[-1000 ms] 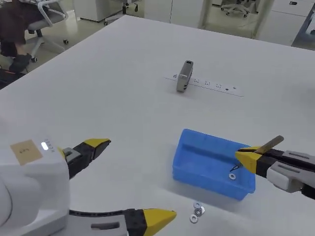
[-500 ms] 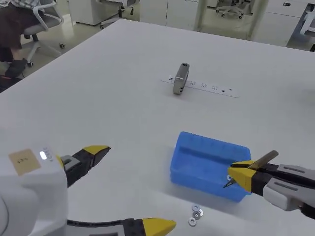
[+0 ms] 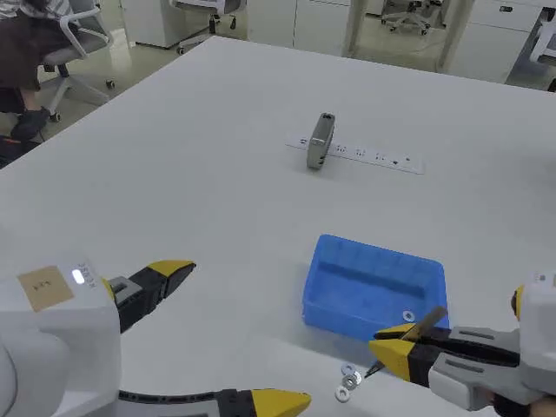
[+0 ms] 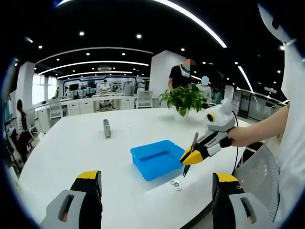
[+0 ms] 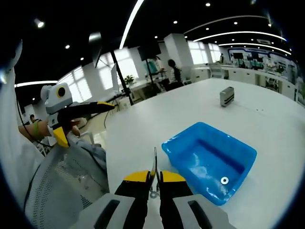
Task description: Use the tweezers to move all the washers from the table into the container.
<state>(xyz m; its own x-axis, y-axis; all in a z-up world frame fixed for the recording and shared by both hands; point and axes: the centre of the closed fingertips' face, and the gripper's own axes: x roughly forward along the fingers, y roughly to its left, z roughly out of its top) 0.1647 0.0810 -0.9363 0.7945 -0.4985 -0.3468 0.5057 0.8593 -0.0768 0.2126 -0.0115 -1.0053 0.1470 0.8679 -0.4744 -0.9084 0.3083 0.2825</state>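
One washer (image 3: pixel 408 315) now lies in the container (image 3: pixel 347 323). The right hand-held gripper (image 3: pixel 388 350), clamped on the tweezers (image 3: pixel 428 321), has come back to the remaining washers (image 3: pixel 349 380). The left hand-held gripper (image 3: pixel 243 334) waits, jaws apart.

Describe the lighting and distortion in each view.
Head view: even light, straight edges, no glare on the table. Left gripper view: fisheye bends the ceiling light strip into an arc. Right gripper view: same bending, windows washed out.

One washer (image 3: pixel 408 315) in container (image 3: pixel 365 282), more washers (image 3: pixel 349 380) on table (image 3: pixel 174 174) before it
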